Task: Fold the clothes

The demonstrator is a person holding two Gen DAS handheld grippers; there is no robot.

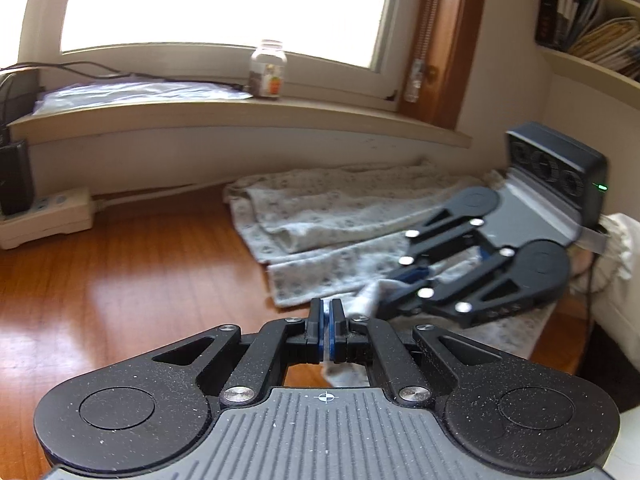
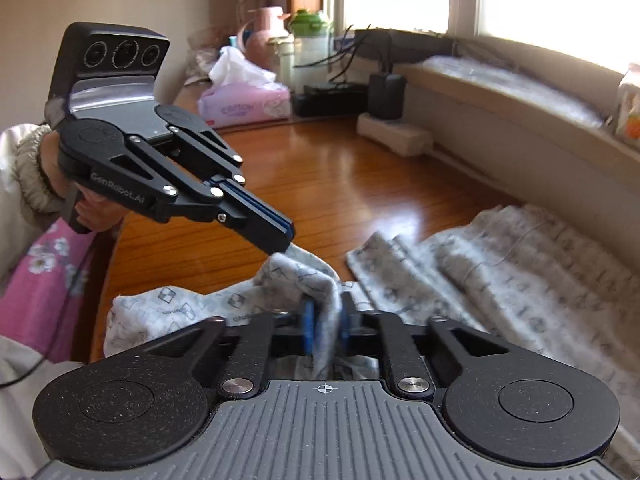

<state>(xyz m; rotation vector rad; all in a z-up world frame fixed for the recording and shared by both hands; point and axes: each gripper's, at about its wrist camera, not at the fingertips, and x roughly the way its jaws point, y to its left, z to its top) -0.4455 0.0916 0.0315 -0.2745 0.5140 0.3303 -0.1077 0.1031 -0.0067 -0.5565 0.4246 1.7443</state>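
A grey-white patterned garment (image 1: 320, 216) lies crumpled on the wooden tabletop (image 1: 140, 272), its bulk toward the wall under the window. My left gripper (image 1: 327, 312) is shut on a thin edge of the cloth at its near side. In the right wrist view the left gripper (image 2: 285, 240) reaches in from the upper left, and a corner of the garment (image 2: 500, 272) hangs from its tip. My right gripper (image 2: 326, 320) is shut on a raised fold of the same cloth, which fills the gap between its blue pads. In the left wrist view the right gripper (image 1: 390, 292) is close by on the right.
A white power strip (image 1: 48, 216) and black adapters sit at the table's back left. A jar (image 1: 268, 70) stands on the windowsill. A pink tissue pack (image 2: 244, 106) and bottles stand at the far end. A person's sleeve (image 2: 24, 168) is at the left edge.
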